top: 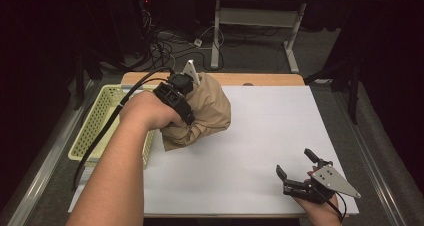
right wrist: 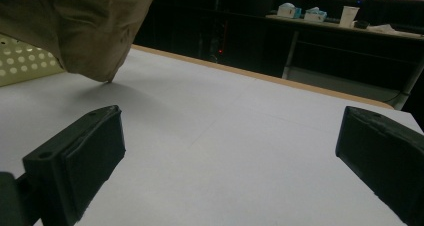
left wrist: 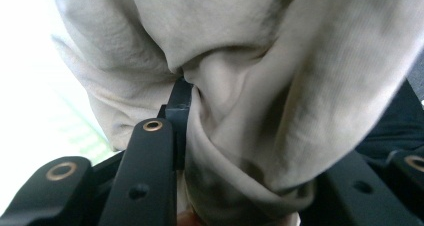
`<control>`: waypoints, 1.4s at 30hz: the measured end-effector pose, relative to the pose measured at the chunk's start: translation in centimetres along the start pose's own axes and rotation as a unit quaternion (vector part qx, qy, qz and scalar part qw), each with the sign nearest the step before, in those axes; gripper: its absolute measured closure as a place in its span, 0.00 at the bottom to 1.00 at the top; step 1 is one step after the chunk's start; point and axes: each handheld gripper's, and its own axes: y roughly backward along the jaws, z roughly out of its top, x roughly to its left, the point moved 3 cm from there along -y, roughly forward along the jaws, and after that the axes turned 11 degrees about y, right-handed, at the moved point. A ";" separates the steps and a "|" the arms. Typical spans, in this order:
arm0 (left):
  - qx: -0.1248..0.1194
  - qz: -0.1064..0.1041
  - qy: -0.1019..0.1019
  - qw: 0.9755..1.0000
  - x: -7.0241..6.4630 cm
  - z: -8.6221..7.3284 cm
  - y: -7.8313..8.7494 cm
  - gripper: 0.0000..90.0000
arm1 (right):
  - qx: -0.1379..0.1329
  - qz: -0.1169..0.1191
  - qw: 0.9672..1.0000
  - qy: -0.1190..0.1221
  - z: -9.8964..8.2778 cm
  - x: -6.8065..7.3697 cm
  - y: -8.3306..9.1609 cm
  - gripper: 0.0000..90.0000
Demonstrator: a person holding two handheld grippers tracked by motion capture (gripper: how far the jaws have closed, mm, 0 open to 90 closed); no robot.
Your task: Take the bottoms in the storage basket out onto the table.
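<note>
Your left gripper [top: 192,117] is clamped on a bunched beige garment [top: 207,108], and the left gripper view shows it plainly: folds of the cloth [left wrist: 240,86] are packed between the jaws, with one black jaw biting into a crease. The garment hangs from that grip, most of it off the white table [top: 260,151]; in the right gripper view its lowest corner [right wrist: 107,78] seems just to touch the surface, though that contact is hard to be sure of.

Your right gripper [top: 300,173] sits well apart from the cloth, near your edge of the table, jaws spread wide with nothing between them.

Just beside your left hand [top: 147,111], on its outer side, stands the pale yellow-green perforated basket [top: 95,123]. The garment is beside the basket's near wall, not yet over its opening.

The step in hand looks like the carry: you have the cloth gathered and are bringing it toward the basket. The next move calls for lifting the bundle high enough that the dangling corner clears the basket rim, then travelling sideways until the whole mass hangs over the opening. Only then spread the left jaws. Watch the trailing folds; if they drape over the wall, your idle right gripper is free to come across and tuck them in.
</note>
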 end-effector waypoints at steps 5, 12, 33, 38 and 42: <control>-0.004 -0.001 -0.004 1.000 -0.1 0.1 -0.9 0.71 | 0.001 0.001 1.000 0.001 0.0 0.0 0.0 0.00; -0.038 0.001 -0.012 0.999 0.3 -0.2 -2.8 0.71 | 0.002 0.002 1.000 0.003 0.0 0.1 -0.1 0.00; -0.161 -0.054 -0.005 0.986 1.3 -4.1 -14.6 0.69 | 0.005 0.007 1.000 0.010 -0.1 0.6 -0.3 0.00; -0.207 -0.061 -0.015 0.976 1.3 -5.3 -17.0 0.68 | 0.009 0.008 1.000 0.011 -0.2 0.6 -0.4 0.00; -0.247 -0.063 0.002 0.967 1.3 -6.2 -18.2 0.64 | 0.009 0.011 1.000 0.015 -0.2 0.8 -0.5 0.00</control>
